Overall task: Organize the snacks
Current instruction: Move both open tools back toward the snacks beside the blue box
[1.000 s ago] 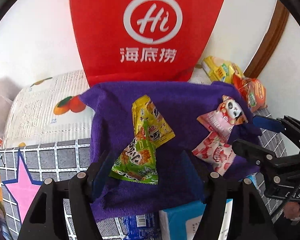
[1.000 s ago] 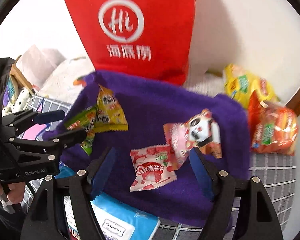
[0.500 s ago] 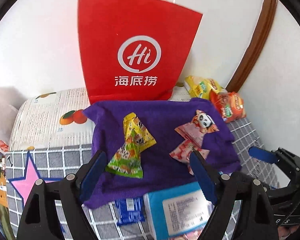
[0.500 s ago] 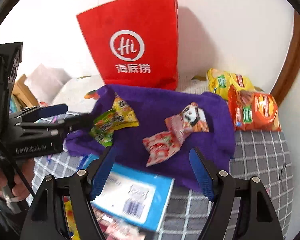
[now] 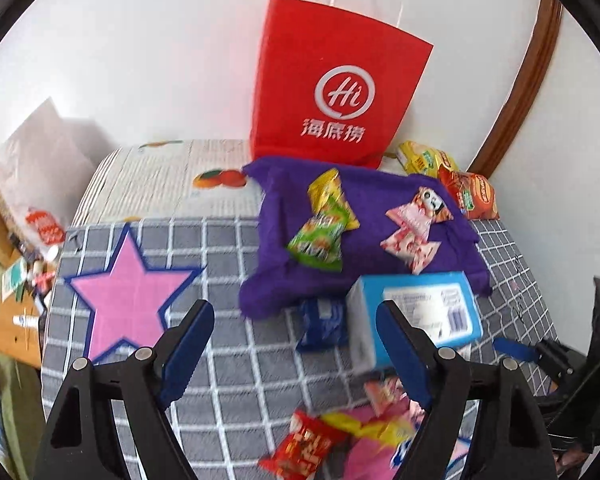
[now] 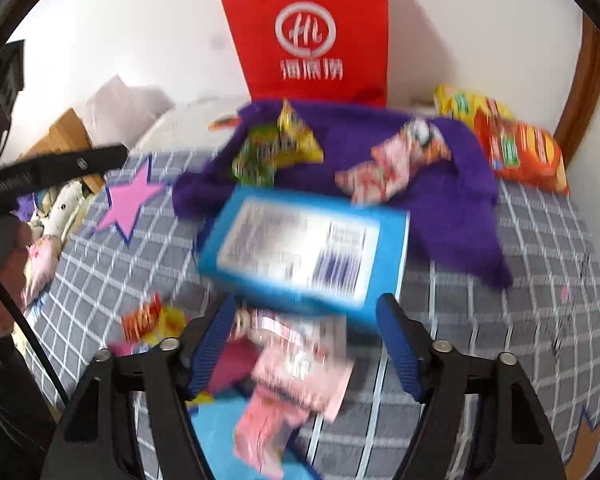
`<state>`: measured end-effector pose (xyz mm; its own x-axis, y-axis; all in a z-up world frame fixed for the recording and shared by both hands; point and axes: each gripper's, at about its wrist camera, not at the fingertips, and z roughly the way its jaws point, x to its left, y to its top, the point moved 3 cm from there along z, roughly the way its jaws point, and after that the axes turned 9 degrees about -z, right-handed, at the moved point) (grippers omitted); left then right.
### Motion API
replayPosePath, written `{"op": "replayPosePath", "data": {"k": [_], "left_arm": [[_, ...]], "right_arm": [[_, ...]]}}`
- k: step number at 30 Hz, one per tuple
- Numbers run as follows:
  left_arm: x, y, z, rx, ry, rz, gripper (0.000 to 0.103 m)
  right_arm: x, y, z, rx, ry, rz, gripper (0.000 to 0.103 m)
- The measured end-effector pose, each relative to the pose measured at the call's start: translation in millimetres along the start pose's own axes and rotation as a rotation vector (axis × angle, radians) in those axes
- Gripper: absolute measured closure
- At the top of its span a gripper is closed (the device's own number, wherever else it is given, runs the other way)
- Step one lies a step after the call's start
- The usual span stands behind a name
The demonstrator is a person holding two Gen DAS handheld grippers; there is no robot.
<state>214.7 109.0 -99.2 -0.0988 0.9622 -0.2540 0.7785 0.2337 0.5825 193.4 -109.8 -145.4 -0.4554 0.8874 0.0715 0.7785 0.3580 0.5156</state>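
A purple cloth [image 5: 376, 200] lies on the checked bed cover and carries a yellow and a green snack packet [image 5: 318, 240] and pink packets [image 5: 412, 232]. A blue box [image 5: 416, 312] lies at the cloth's near edge, also in the right wrist view [image 6: 304, 252]. My left gripper [image 5: 296, 344] is open and empty, held above the cover short of the cloth. My right gripper [image 6: 304, 344] is open and empty, above pink packets [image 6: 292, 376] just in front of the blue box. Its body shows at the right of the left wrist view [image 5: 572, 368].
A red paper bag [image 5: 340, 84] stands against the wall behind the cloth. Yellow and orange snack bags [image 5: 468, 192] lie at the back right. Red and yellow packets [image 5: 324, 440] lie near. A pink star [image 5: 128, 292] marks the cover. Clutter lies off the bed's left edge.
Both grippers have pulled back and up from the purple cloth, so more of the bed, the blue box and the near packets now show. Both stay open and empty.
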Motion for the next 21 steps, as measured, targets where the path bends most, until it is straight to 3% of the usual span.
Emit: {"op": "replayPosePath", "data": {"k": [4,10,16,20,21], "left_arm": [[6,-20,-3,-0.001,0.021,0.003,0.022],[8,-45,-4,0.012,0.01,0.009,0.022],[16,-66,-1,0.022,0.02,0.027,0.022],[23,-80,5,0.048,0.019,0.062,0.022],[23,-83,7,0.049,0.028,0.08,0.022]], "right_arm": [[7,-34,1,0.031,0.047,0.036,0.036],[29,-72,9,0.063,0.013,0.025,0.036],[38,-91,26,0.076,0.028,0.047,0.036],[42,-95,37,0.078,-0.034,0.025,0.041],[43,-95,37,0.071,-0.053,0.014,0.047]]}}
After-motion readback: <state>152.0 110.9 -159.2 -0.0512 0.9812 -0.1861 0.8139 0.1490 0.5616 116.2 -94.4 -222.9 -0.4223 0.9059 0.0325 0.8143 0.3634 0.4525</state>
